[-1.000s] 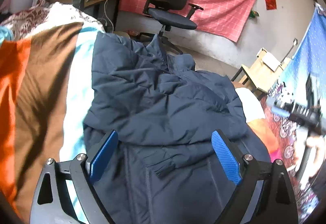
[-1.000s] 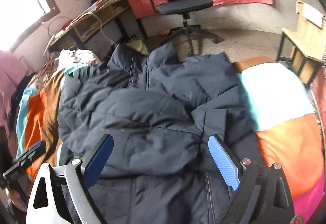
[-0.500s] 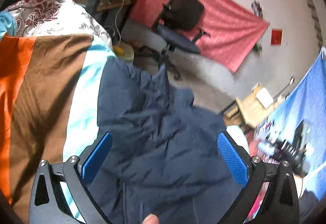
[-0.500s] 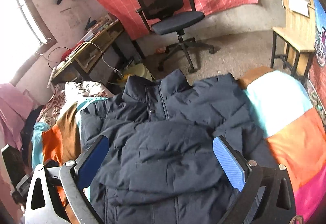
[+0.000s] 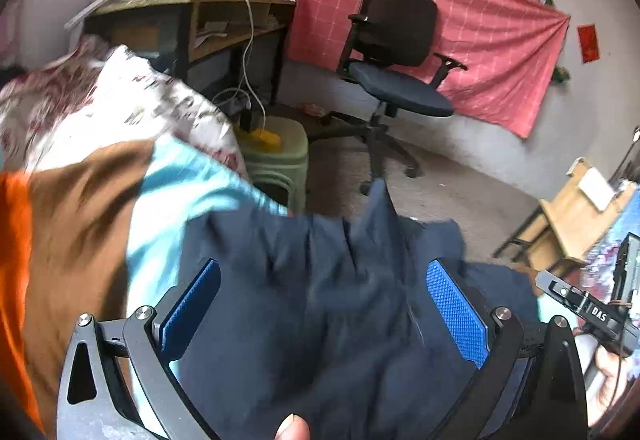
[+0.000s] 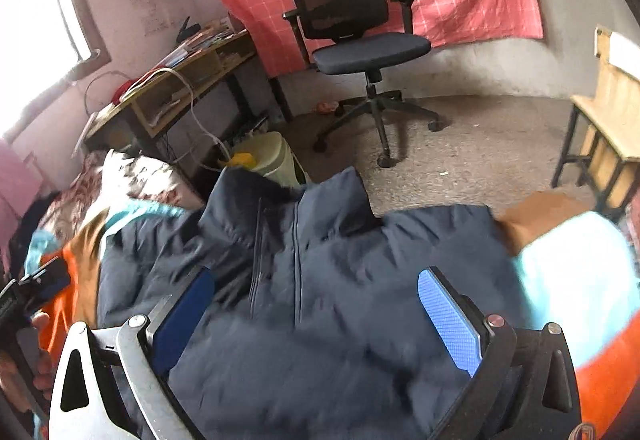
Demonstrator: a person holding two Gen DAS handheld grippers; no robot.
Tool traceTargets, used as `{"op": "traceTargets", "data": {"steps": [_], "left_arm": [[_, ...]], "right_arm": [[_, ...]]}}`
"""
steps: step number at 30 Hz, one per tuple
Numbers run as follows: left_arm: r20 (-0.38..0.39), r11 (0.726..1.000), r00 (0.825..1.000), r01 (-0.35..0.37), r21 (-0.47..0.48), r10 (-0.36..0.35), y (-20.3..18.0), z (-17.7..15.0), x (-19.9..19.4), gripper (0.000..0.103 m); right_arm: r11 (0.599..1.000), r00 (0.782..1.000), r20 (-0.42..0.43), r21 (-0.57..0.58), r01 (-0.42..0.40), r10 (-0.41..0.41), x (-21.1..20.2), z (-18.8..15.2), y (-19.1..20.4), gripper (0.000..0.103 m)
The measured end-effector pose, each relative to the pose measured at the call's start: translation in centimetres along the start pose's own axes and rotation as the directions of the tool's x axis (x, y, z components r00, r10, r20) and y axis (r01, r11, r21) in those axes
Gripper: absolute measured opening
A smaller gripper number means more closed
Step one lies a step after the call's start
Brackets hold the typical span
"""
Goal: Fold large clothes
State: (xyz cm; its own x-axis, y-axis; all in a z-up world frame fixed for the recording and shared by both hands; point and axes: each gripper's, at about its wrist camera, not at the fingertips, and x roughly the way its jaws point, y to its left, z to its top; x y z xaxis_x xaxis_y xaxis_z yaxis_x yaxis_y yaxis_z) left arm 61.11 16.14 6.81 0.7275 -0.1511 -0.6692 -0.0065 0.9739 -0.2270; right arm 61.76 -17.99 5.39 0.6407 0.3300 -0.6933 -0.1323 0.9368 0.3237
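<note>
A large navy padded jacket (image 6: 320, 280) lies spread on a bed with an orange, brown and pale blue cover (image 6: 576, 272), its collar and zip toward the far edge. It also shows in the left wrist view (image 5: 320, 300). My left gripper (image 5: 324, 304) is open above the jacket's left side, holding nothing. My right gripper (image 6: 316, 308) is open above the jacket's middle, holding nothing. The other gripper shows at the right edge of the left wrist view (image 5: 588, 312) and at the left edge of the right wrist view (image 6: 24, 292).
A floral pillow (image 5: 120, 95) lies at the bed's far left. Beyond the bed stand a pale green stool (image 5: 280, 151), a cluttered desk (image 5: 192, 23), a black office chair (image 6: 360, 43) and a wooden bench (image 6: 608, 127).
Both grippers have lifted and pulled back from the jacket and tilted up toward the room. The jacket now lies flatter, with its collar and zip showing.
</note>
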Motion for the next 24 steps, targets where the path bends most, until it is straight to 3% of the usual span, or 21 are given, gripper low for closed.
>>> {"op": "traceTargets", "data": {"steps": [3,7,14,18,20,21,22,23,24], "left_arm": [[-0.015,0.999,0.999,-0.033,0.028,0.034,-1.1,1.3,3.9,0.101],[-0.116,0.994,0.987,-0.111,0.024,0.113,-2.6,2.6,9.5,0.101],[-0.16,0.984,0.97,-0.179,0.024,0.181,-3.3,3.3,15.0,0.101],[-0.155,0.98,0.968,-0.195,0.034,0.198,-2.7,3.1,16.7,0.098],[-0.156,0.984,0.972,-0.174,0.035,0.178,-2.7,3.1,17.1,0.087],[-0.16,0.987,0.974,-0.156,0.034,0.16,-2.7,3.1,17.2,0.072],[-0.171,0.991,0.976,-0.132,0.034,0.136,-2.8,3.0,17.2,0.054],[-0.185,0.994,0.977,-0.106,0.034,0.11,-2.9,2.9,17.2,0.044],[-0.194,0.996,0.977,-0.085,0.035,0.09,-3.1,2.9,17.0,0.025]], "right_arm": [[0.998,1.0,-0.026,0.052,-0.017,0.018,4.0,1.8,-1.5,0.103],[0.995,0.997,-0.076,0.101,-0.011,0.019,9.6,4.4,-2.8,0.103],[0.98,0.995,-0.089,0.191,0.058,-0.041,15.8,6.9,-5.3,0.103],[0.962,0.993,-0.117,0.269,0.054,-0.023,18.1,6.9,-6.9,0.103],[0.956,0.991,-0.135,0.287,0.053,-0.015,18.9,6.8,-7.3,0.102],[0.955,0.99,-0.141,0.292,0.046,-0.004,19.2,7.0,-7.2,0.1],[0.953,0.989,-0.148,0.301,0.029,0.017,19.5,6.9,-7.3,0.092],[0.953,0.988,-0.155,0.303,0.023,0.026,19.8,6.8,-7.2,0.081],[0.953,0.985,-0.168,0.301,0.021,0.031,20.0,6.8,-7.2,0.075]]}}
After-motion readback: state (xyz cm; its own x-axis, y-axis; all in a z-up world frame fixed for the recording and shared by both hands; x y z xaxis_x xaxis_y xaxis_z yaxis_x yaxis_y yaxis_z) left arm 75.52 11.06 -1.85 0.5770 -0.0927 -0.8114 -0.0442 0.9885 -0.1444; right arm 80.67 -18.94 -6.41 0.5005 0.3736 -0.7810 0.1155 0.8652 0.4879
